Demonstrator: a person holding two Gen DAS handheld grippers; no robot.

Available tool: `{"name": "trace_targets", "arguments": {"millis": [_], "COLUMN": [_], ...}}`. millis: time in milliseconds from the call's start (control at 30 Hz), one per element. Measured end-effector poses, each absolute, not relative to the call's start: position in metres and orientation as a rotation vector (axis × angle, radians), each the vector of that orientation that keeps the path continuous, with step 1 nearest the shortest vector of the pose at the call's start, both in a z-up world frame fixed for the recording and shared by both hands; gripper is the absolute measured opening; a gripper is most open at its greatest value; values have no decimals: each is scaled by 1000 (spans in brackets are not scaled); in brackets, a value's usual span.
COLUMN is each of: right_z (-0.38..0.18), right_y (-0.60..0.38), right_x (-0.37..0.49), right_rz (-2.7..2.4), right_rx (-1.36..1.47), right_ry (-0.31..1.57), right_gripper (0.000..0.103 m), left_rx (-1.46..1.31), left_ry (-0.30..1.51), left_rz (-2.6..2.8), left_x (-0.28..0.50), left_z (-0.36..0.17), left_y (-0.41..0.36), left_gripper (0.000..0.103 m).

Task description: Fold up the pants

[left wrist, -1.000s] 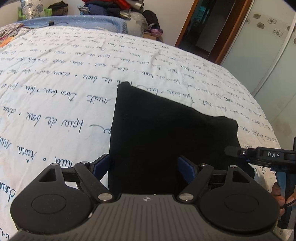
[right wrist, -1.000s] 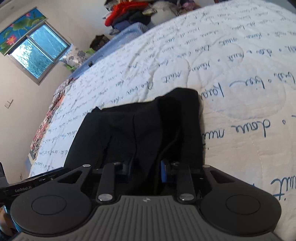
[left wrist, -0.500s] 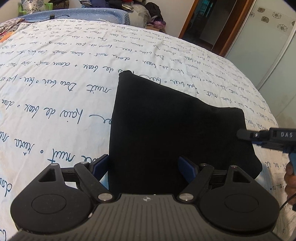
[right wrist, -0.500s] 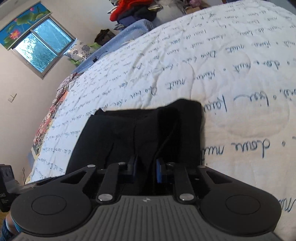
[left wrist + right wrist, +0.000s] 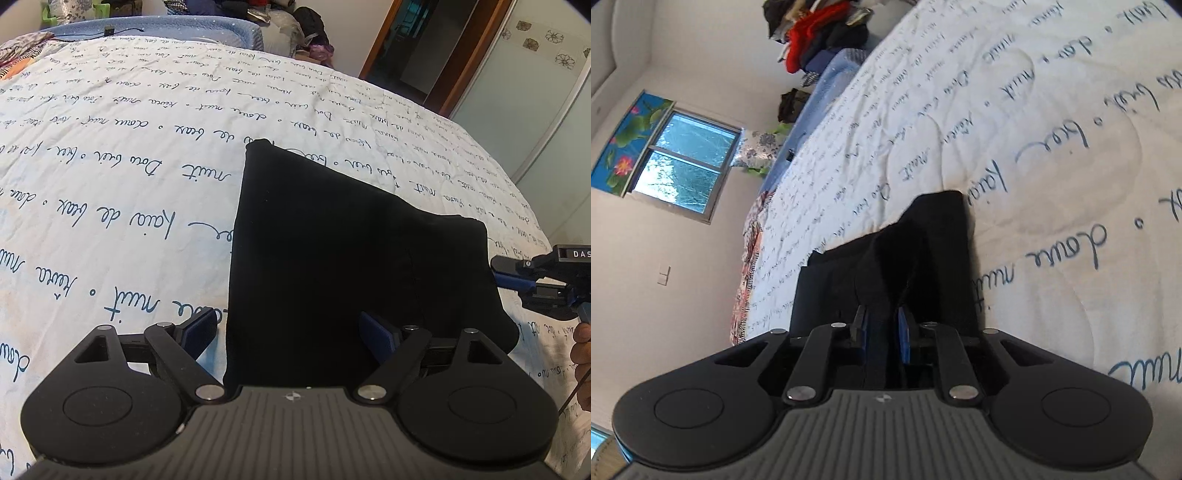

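So since a second ago my right claw point(image 5: 881, 338) has been rolling over sideways, the whole room is tilting in its view now, and its blue pads have gone from loosely around the cloth to pinching it. It's clamped on a bunched ridge of the black pants point(image 5: 354, 266), right at their near edge. In my left claw's view the right claw is poking in from the right side, at the pants' right edge, and a bit of my hand point(image 5: 583, 334) is showing below it.

My left claw point(image 5: 291, 332) is sitting wide apart and opening a touch more, nothing gripped. One pad is over the white quilt point(image 5: 110, 177), the other over the pants.

The pants are lying folded, flat on the quilt with the blue script writing.
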State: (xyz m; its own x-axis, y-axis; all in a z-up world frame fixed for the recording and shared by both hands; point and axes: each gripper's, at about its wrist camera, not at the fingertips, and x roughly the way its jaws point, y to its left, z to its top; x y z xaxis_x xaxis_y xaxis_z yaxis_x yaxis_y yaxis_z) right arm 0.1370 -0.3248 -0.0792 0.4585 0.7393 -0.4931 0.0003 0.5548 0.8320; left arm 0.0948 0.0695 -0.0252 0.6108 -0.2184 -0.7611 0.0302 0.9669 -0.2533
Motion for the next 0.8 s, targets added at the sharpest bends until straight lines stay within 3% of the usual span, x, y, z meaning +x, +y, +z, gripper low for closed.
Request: {"name": "trace_targets", "arguments": {"millis": [167,567,667,800], "right_z": [-77,-85,-69,-35], "right_y": [-314,-286,-278,-279], "right_x": [131,125,128,139], "right_rz": [535,604,646,679], "right_rx": [803,674,563,466], "right_ry": [1064,1142,1124,1059], "right_gripper": [22,23,15,13], "left_rx": [-237,-270,-293,-310], "left_ry": [902,897,896,889], "left_rz": [-143,-122,-103,-72], "left_x": [90,82,82,81], "left_z": [-26,-23,-22,-20], "left_y": [74,92,101,108], "left_gripper": [87,89,92,92]}}
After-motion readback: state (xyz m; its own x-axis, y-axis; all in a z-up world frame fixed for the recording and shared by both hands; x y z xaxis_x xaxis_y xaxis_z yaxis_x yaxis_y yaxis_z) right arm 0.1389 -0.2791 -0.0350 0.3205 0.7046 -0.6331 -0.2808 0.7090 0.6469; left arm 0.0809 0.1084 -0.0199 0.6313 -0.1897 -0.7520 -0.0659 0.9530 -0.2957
